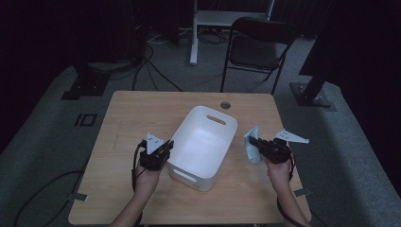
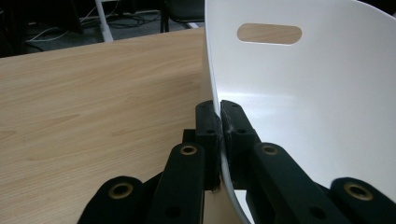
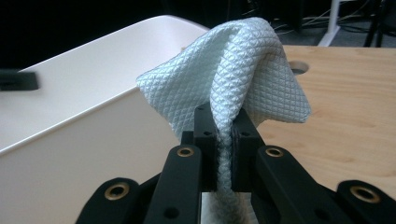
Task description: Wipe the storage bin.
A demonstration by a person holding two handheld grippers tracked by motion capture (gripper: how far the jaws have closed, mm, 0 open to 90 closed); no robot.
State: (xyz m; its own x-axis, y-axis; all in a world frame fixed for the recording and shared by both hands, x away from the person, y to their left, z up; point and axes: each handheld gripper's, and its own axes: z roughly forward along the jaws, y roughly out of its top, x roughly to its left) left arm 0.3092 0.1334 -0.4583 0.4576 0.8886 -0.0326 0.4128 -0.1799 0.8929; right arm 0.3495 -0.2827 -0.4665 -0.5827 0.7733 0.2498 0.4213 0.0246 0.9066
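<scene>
The left gripper [image 2: 219,135] has its 2 jaws clamped tight on the wall of the white tub [image 2: 317,107], which stands mid-table [image 1: 142,118]. The right gripper [image 3: 223,140] pinches a fold of pale blue cloth [image 3: 238,70], held just beside the tub's right side.

No text, label, brand, number or sign can be read on anything here

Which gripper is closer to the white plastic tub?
Left. The left gripper is shut on the side wall of the white plastic tub. The right gripper holds a pale blue waffle-weave cloth just beside it.
</scene>
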